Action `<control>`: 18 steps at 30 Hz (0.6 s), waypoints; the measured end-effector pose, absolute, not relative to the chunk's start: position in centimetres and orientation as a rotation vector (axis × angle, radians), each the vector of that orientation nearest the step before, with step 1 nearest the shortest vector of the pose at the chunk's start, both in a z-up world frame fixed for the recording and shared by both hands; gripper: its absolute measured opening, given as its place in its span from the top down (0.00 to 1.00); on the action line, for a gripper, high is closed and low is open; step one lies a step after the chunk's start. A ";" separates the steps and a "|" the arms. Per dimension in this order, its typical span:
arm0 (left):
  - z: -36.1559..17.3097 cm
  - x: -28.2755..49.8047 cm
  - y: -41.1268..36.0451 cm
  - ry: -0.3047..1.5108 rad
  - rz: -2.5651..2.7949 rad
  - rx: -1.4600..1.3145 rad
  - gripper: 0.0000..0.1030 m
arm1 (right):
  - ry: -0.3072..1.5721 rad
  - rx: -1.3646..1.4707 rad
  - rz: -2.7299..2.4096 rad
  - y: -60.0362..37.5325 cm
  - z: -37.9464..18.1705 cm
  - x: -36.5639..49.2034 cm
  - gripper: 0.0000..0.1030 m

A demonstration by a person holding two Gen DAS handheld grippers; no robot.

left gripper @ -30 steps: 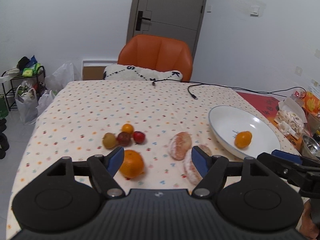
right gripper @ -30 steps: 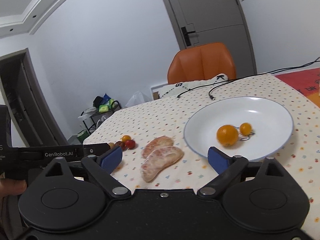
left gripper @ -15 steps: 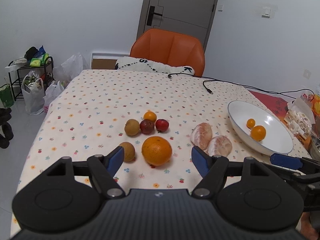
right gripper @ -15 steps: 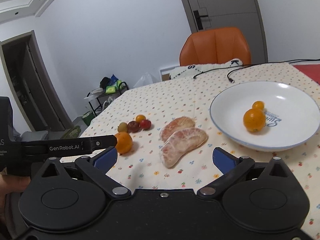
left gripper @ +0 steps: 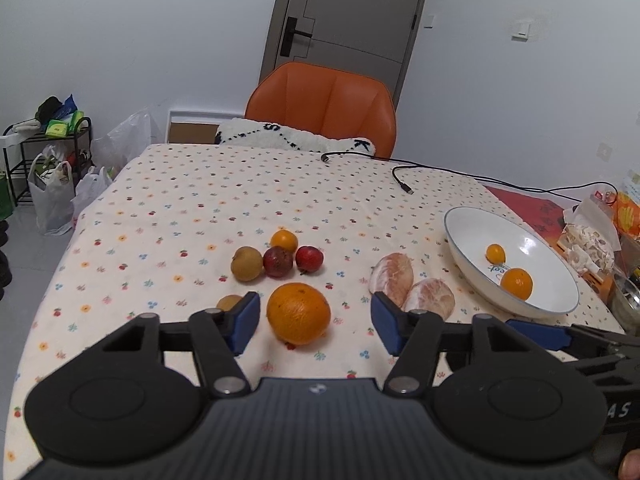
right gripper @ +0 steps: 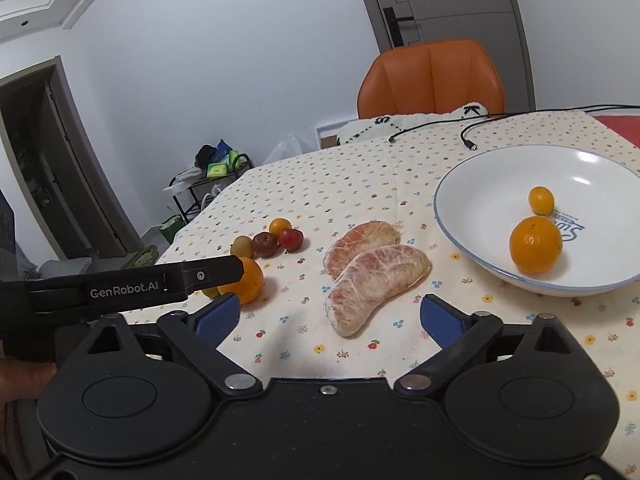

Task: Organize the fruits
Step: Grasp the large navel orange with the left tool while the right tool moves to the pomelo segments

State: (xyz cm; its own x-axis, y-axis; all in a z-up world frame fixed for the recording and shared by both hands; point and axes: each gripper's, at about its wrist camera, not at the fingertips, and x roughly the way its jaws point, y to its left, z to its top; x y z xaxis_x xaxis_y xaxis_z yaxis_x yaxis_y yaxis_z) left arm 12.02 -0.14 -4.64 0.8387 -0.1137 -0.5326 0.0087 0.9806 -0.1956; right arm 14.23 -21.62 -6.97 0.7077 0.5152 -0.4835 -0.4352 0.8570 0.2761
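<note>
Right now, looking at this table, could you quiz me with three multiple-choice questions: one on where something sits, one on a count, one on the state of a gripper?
1. Where do the two peeled pomelo segments lie?
A. in the white bowl
B. on the tablecloth beside the bowl
C. on the orange chair

2. How many fruits are in the white bowl?
A. none
B. two
C. five

3. How does the left gripper stand?
A. open, with the large orange ahead between its fingers
B. shut on the large orange
C. shut on a pomelo segment

Answers:
1 B: both segments rest on the tablecloth, outside the bowl's rim.
2 B: a small orange and a kumquat sit inside.
3 A: the blue fingers stand wide apart, and the large orange sits on the cloth.
</note>
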 end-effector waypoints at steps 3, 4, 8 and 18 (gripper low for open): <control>-5.0 12.7 -0.2 0.580 -0.060 -0.192 0.50 | 0.577 0.141 0.518 -21.2 -7.1 14.5 0.12; -5.1 12.9 -0.2 0.583 -0.057 -0.193 0.51 | 0.575 0.137 0.507 -21.1 -7.2 14.5 0.14; -5.5 13.5 -0.3 0.592 -0.046 -0.191 0.55 | 0.595 0.140 0.481 -20.8 -7.8 15.1 0.20; -5.4 13.9 -1.4 0.571 -0.024 -0.131 0.55 | 0.624 0.149 0.456 -20.3 -8.6 16.2 0.37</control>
